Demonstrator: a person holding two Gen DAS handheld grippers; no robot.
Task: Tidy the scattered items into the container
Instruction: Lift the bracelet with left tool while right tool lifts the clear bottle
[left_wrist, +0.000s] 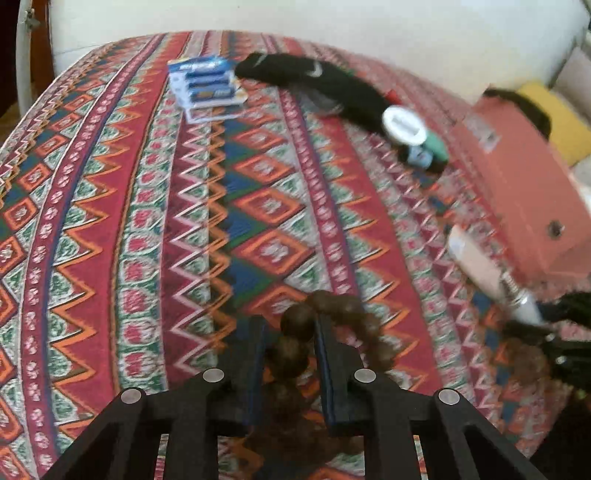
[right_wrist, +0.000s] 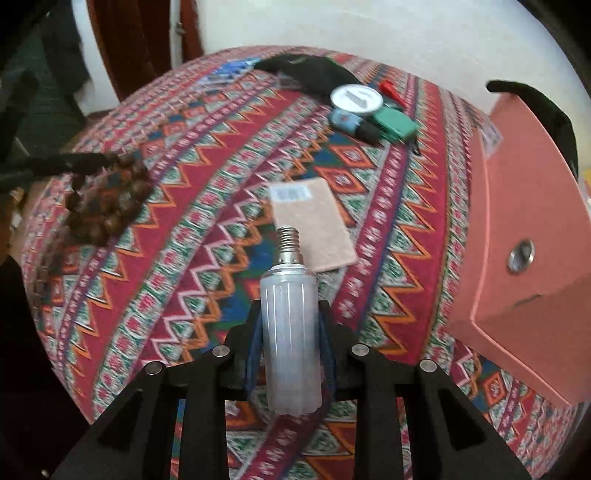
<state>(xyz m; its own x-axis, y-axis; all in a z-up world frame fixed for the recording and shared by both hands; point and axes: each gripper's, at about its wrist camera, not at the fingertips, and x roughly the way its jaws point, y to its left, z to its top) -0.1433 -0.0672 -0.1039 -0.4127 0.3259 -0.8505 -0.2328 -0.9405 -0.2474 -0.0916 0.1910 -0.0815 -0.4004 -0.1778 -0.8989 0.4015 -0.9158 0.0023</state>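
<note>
A patterned tablecloth (right_wrist: 207, 177) is seen under everything. The pink box (right_wrist: 524, 229), taken as the container, lies ahead and to the right of both tongs, nearer the right one; its opening cannot be told from these views.

A black sock (left_wrist: 332, 85) lies far ahead of the left tongs, and a battery pack (left_wrist: 205, 86) far ahead and slightly left. A flat tan card (right_wrist: 314, 221) lies just ahead of the right tongs. A white round lid (right_wrist: 356, 98), a small blue bottle (right_wrist: 345, 120) and a green clip (right_wrist: 397, 125) are clustered far ahead, right of centre.

The right gripper (right_wrist: 290, 328) is closed on an LED bulb (right_wrist: 290, 325); the bulb's long axis runs straight forward, screw base leading. The left gripper (left_wrist: 290, 332) is narrowed onto a brown bead string (left_wrist: 295, 343), which hangs between the fingers.

Judged next: both loads are to be swung rightward to the box, the right hand being closer.
</note>
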